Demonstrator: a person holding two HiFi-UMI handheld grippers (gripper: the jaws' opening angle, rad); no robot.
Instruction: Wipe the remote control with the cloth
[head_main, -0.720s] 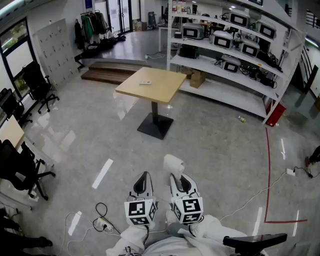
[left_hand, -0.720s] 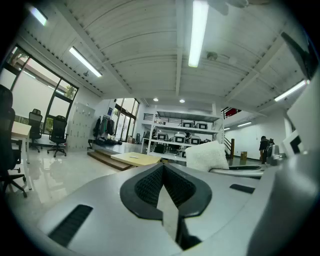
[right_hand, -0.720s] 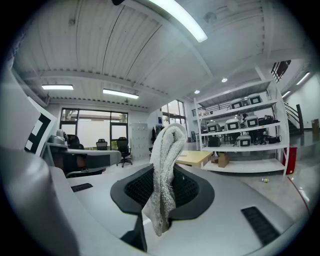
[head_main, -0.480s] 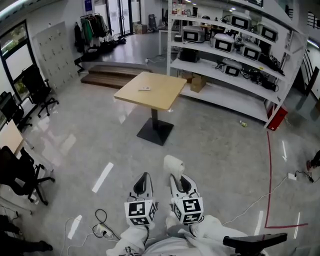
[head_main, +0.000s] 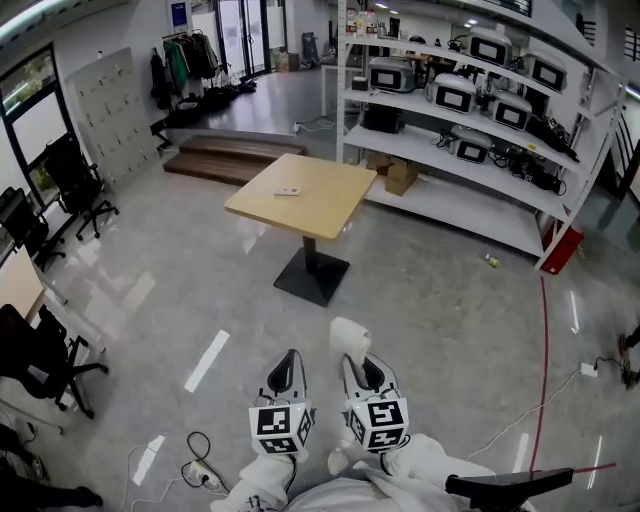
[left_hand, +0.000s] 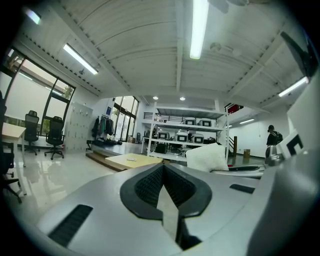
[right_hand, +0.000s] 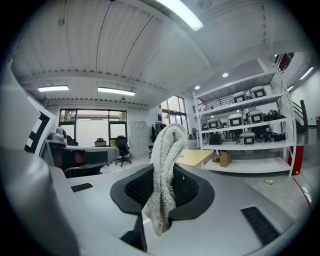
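Cloth (right_hand: 168, 145) lengthwise along R tongs (right_hand: 162, 175), clamped, end fwd; L tongs (left_hand: 163, 172) together, empty.

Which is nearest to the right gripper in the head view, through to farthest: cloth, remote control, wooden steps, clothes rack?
1. cloth, clamped in the right gripper itself.
2. remote control, on the table ahead, slightly left.
3. wooden steps, beyond the table, left.
4. clothes rack, far back left.

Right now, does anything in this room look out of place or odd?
Nothing looks spilled or broken. A small greenish object lies alone on the floor near the shelving, like litter, and a white plug with loose cable trails across the floor.
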